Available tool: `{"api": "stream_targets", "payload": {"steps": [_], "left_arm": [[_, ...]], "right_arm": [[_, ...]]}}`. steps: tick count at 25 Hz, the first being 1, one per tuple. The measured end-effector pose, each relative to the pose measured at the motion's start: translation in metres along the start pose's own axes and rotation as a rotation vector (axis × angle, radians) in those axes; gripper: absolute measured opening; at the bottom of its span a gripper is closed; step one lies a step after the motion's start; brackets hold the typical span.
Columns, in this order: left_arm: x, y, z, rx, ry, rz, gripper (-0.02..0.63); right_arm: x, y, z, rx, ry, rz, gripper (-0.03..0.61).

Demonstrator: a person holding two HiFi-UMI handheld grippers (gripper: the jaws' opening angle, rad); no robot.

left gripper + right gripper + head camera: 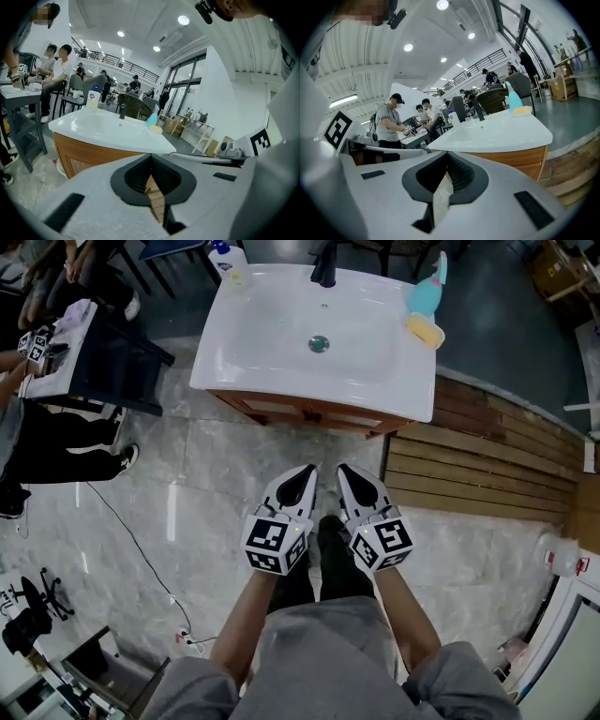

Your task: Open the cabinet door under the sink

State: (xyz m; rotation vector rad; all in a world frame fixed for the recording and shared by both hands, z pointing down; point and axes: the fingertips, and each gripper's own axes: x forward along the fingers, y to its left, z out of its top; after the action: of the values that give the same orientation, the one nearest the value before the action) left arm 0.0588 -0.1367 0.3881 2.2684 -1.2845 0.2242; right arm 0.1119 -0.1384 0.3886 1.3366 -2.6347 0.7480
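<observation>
Head view, cabinet front facing the person, long axis crosswise; left gripper, right gripper, both pressed together, empty

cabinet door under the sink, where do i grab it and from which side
Aim for the small dark knob-like spot at mid cabinet front, though it is too small to be sure. Come from the front, low and roughly level: the white sink overhangs it, blocking approach from above. Both the left gripper and right gripper are shut, so open the tongs first.
</observation>
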Motion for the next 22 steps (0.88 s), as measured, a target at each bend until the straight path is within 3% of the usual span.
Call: {"api": "stream_targets", "payload": {"steps": [11, 22], "left_arm": [[0.022, 0.036, -0.027, 0.037, 0.006, -0.018, 0.008], [0.047, 0.066, -0.064, 0.024, 0.016, -0.004, 0.008]], "right_arm": [[0.034, -0.018, -0.032, 0.029, -0.029, -0.071, 0.010], [0.059, -0.036, -0.073, 0.003, -0.001, -0.082, 0.010]]}}
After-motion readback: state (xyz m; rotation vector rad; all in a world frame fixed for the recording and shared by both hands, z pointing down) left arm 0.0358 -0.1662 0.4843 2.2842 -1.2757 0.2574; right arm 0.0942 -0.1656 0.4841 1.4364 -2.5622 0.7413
